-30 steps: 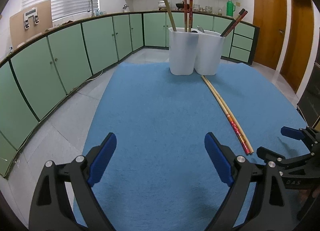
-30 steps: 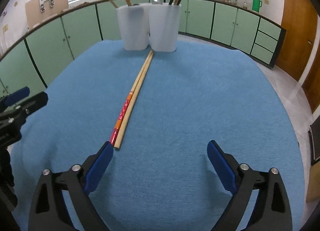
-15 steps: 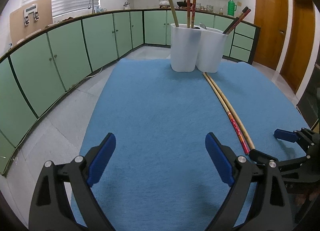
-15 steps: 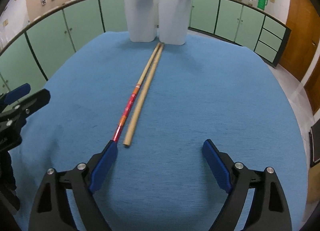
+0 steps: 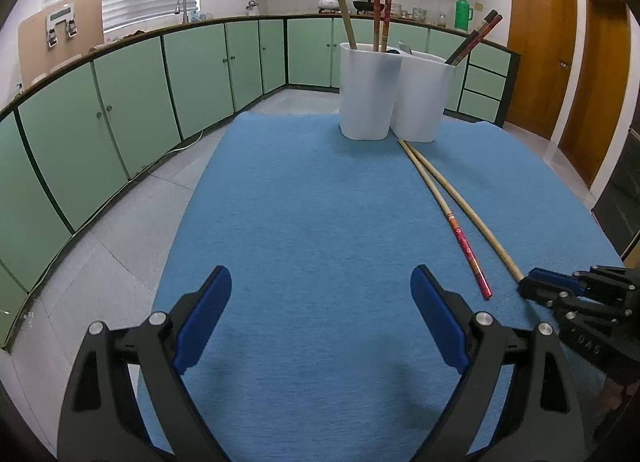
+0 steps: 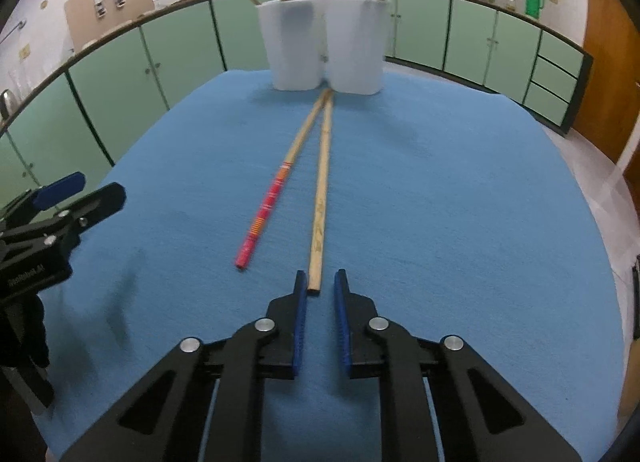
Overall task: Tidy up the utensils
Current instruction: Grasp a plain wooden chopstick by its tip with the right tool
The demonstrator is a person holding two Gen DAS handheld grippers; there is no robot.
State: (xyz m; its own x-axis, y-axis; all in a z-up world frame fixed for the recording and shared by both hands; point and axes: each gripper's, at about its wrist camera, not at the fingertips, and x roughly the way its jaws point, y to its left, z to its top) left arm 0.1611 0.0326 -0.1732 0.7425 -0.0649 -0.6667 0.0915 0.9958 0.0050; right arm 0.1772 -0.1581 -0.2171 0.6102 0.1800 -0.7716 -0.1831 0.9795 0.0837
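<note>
We are narrowing our right claw (image 6: 319, 282) around, not yet pinching, the near tip of the plain bamboo chopstick (image 6: 321, 190), light, stiff and likely slippery, lying mid-desk (image 6: 440, 202) beside the red-patterned chopstick (image 6: 268, 206), while our left claw (image 5: 320, 290) is hovering spread.

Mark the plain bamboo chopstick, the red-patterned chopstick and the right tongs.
plain bamboo chopstick (image 6: 320, 206), right wrist view, mid-shaft.
red-patterned chopstick (image 6: 266, 208), right wrist view, on its red painted section.
right tongs (image 6: 321, 286), right wrist view, midway between the fingertips, at the plain chopstick's near end.
</note>
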